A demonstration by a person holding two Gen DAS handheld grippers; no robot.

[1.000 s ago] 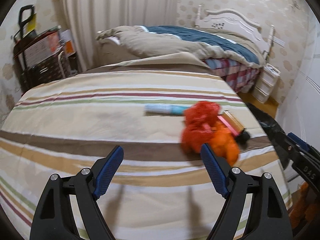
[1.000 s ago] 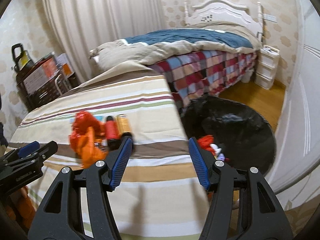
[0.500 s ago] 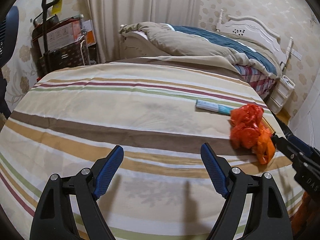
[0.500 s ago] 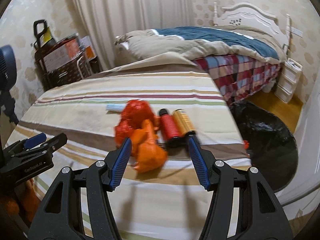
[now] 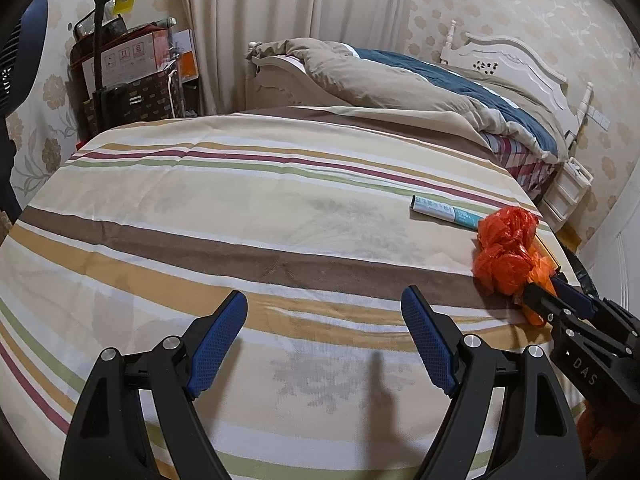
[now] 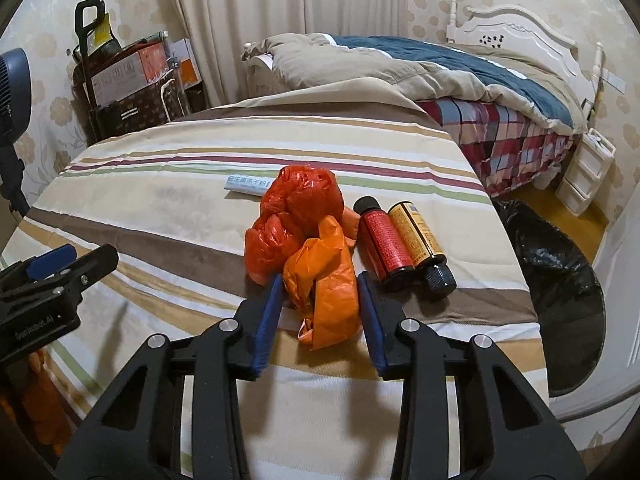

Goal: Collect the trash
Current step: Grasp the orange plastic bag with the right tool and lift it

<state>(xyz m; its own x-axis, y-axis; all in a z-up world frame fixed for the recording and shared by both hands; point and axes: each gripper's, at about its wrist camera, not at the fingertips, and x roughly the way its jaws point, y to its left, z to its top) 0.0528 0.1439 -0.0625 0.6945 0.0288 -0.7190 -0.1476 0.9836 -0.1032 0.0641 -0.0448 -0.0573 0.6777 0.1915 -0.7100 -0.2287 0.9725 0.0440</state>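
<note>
Crumpled orange plastic bags (image 6: pixel 308 256) lie bunched on the striped cloth-covered worktop (image 6: pixel 160 184), toward its right-hand side as I see it through my right wrist camera. The cloth runs in cream, tan, brown, maroon and green bands. Behind the worktop stands a bed (image 6: pixel 460 76) with a beige and blue quilt, a checked sheet and a white carved headboard. Pale curtains and flowered wallpaper close the room, with a heap of boxes and a black trolley handle (image 6: pixel 90 36) in the left corner.

Just right of the bags, two small bottles lie side by side and touching: a red-labelled bottle (image 6: pixel 386 240) and a yellow-labelled bottle (image 6: pixel 420 236). Both run lengthwise away from me and slightly left; the yellow one's black cap points at me. Beyond the bags lies a white and teal tube (image 6: pixel 246 184), partly hidden by them, its long axis crosswise. A black trash bag (image 6: pixel 560 276) gapes on the floor to the right of the worktop.

The bag bundle stretches from far to near, its lighter orange end nearest me. My right gripper (image 6: pixel 320 312) is closing around that end, both blue pads against the plastic. My left gripper (image 5: pixel 324 340) hovers spread wide over bare cloth, nothing between its pads.
</note>
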